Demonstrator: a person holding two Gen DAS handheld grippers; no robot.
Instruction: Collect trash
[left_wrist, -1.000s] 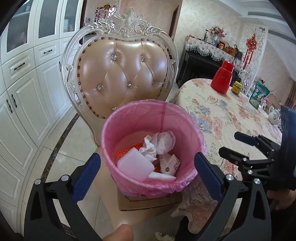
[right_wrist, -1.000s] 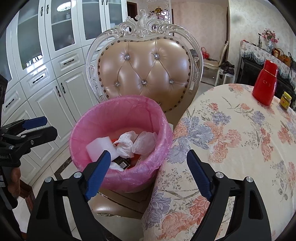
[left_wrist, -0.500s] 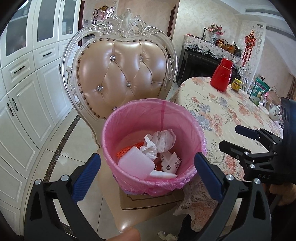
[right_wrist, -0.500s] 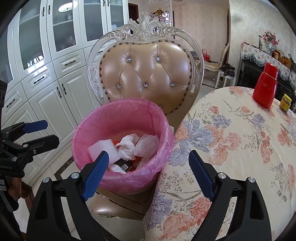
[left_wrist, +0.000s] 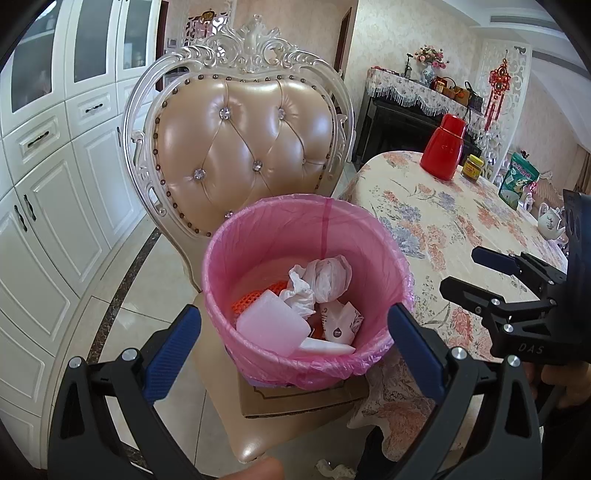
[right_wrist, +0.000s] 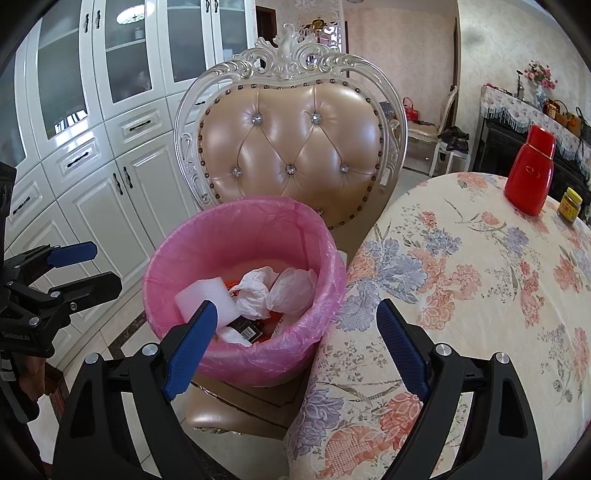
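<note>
Bin (left_wrist: 258, 236), pink-lined, holds trash on chair (left_wrist: 243, 147); left gripper (left_wrist: 293, 325) and right gripper (right_wrist: 293, 332) both spread, empty.

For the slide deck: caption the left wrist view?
Open left gripper frames a pink-lined trash bin of crumpled paper on a cream tufted chair.

Bin liner (left_wrist: 258, 236) is thin pink plastic, crinkly & semi-glossy. Inside: crumpled white paper (left_wrist: 299, 291), a smooth white foam-looking block (left_wrist: 271, 325), orange mesh (left_wrist: 255, 297). Chair back (left_wrist: 243, 147) looks like tufted leather/faux leather, v. shiny, w/ glossy pearly carved frame. Tablecloth (right_wrist: 461, 280) is matt floral cloth. Cardboard (left_wrist: 295, 400) under the bin, matt brown. Red flask (right_wrist: 530, 177) is glossy plastic. Cabinets (right_wrist: 122, 184) glossy white. Floor tiles (left_wrist: 147, 280) polished. Gripper pads (right_wrist: 190, 341) are textured blue, frames matt black.
</note>
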